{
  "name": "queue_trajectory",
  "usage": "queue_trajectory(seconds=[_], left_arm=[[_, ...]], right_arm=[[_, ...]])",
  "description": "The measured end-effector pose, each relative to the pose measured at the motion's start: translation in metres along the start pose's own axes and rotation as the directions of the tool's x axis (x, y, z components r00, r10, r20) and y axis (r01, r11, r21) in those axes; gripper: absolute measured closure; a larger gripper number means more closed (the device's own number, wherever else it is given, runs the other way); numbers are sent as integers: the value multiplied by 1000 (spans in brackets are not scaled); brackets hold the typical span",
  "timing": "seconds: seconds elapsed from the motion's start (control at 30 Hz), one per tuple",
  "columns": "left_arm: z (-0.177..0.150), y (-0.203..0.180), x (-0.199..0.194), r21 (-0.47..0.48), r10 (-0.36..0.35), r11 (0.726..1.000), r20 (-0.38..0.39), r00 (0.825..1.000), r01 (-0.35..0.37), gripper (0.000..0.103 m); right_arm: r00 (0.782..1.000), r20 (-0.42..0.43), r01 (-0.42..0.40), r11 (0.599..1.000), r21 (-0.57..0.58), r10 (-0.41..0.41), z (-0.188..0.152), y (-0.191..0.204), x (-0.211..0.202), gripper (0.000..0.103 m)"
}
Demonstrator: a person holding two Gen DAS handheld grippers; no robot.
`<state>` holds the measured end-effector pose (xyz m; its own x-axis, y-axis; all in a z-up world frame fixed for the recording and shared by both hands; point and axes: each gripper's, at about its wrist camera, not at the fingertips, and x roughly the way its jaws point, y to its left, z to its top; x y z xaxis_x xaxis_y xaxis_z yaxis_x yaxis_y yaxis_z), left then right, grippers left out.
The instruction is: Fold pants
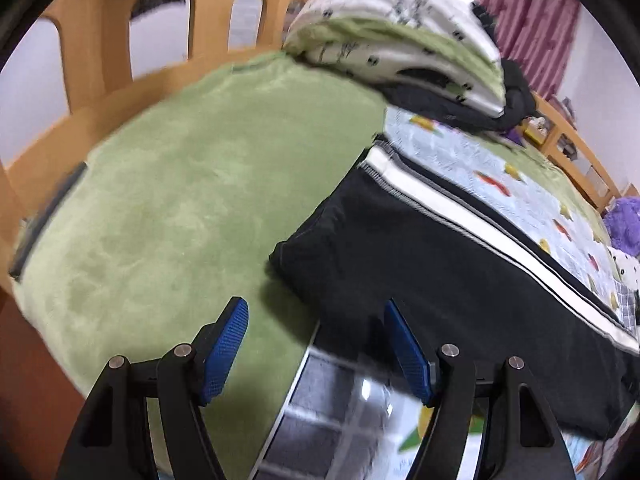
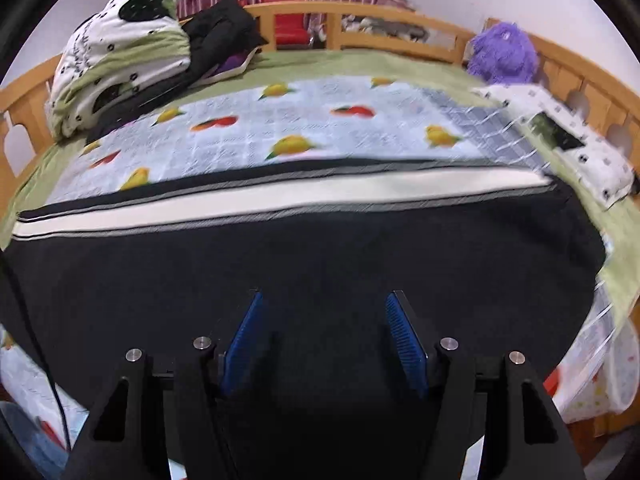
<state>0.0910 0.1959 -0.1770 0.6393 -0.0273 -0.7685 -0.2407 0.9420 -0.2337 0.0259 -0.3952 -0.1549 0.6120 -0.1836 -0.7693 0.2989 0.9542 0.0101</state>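
The left gripper (image 1: 316,316) and the right gripper (image 2: 324,308) both point downward, blue-padded jaws apart, gripping nothing.

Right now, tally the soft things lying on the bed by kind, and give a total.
Black pants: 1
Fruit-print quilt: 1
Folded white-and-green bedding bundle: 1
Black garment by that bundle: 1
Purple plush toy: 1
White patterned pillow: 1
Total: 6

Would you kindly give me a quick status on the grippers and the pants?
Left gripper open, empty, at the pants' end. Right gripper open, empty, over mid-pants. Black pants flat on fruit-print quilt, lengthwise, white stripe showing. Nothing in the way.
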Motion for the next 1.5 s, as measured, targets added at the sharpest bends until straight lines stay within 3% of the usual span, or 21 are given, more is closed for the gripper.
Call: queue_trajectory(seconds=[0.07, 0.1, 0.13, 0.2, 0.27, 0.3, 0.33, 0.43, 0.6, 0.67, 0.7, 0.8, 0.87, 1.0, 1.1, 1.27, 1.37, 1.5], left_arm=[[8, 9, 14, -76, -32, 997, -8, 999, 31, 54], [10, 12, 18, -96, -26, 995, -12, 1000, 25, 80], [14, 18, 20, -119, -42, 992, -5, 999, 41, 84], [17, 29, 17, -169, -108, 979, 22, 994, 110, 84], [13, 28, 19, -142, -95, 985, 16, 995, 96, 80], [11, 27, 22, -129, -74, 989, 8, 997, 75, 71], [9, 25, 25, -122, -48, 991, -1, 999, 47, 53], [9, 25, 31, -120, -47, 992, -3, 999, 46, 45], [22, 30, 48, -158, -55, 986, -5, 998, 53, 45], [23, 27, 49, -145, -53, 988, 9, 999, 54, 52], [22, 25, 49, -132, -54, 990, 5, 999, 54, 63], [24, 16, 43, -102, -40, 994, 22, 999, 42, 74], [26, 7, 29, -65, -19, 998, 65, 998, 23, 76], [36, -26, 0, 38, 73, 996, 152, 986, -80, 78], [43, -64, -28, 143, 104, 980, 238, 966, -141, 78], [36, -156, -80, 366, -13, 923, 334, 943, -117, 78], [22, -217, -100, 470, -131, 883, 295, 947, -24, 79], [-13, -290, -104, 575, -223, 817, 225, 948, 56, 79]], right_arm=[[999, -31, -37, 999, 31, 38, -6, 8, 2, 40], [997, -48, -53, 997, 48, 56, -9, 14, 2, 40], [997, -53, -57, 997, 52, 60, -12, 18, 2, 40], [997, -61, -50, 998, 43, 53, -14, 27, -1, 40], [997, -58, -40, 999, 29, 42, -15, 33, -5, 40], [998, -53, -37, 999, 23, 38, -15, 36, -7, 40], [998, -47, -36, 999, 17, 37, -17, 39, -10, 40], [999, -42, -32, 999, 4, 32, -19, 46, -10, 40], [995, -103, -20, 1000, -20, 17, -25, 56, 8, 40], [995, -101, -21, 999, -24, 18, -28, 59, 8, 40], [996, -88, -22, 999, -24, 20, -30, 61, 6, 40], [996, -84, -26, 999, -43, 23, -32, 66, 5, 40], [997, -79, -18, 998, -63, 13, -32, 69, 2, 40], [999, -48, -23, 998, -57, 20, -29, 63, -7, 40], [999, -36, -31, 999, -30, 30, -27, 53, -11, 40], [1000, -5, -17, 1000, 2, 17, -25, 27, -23, 40], [999, 23, -23, 999, 27, 22, -27, 3, -34, 40], [998, 59, -19, 997, 70, 15, -31, -34, -51, 40]])
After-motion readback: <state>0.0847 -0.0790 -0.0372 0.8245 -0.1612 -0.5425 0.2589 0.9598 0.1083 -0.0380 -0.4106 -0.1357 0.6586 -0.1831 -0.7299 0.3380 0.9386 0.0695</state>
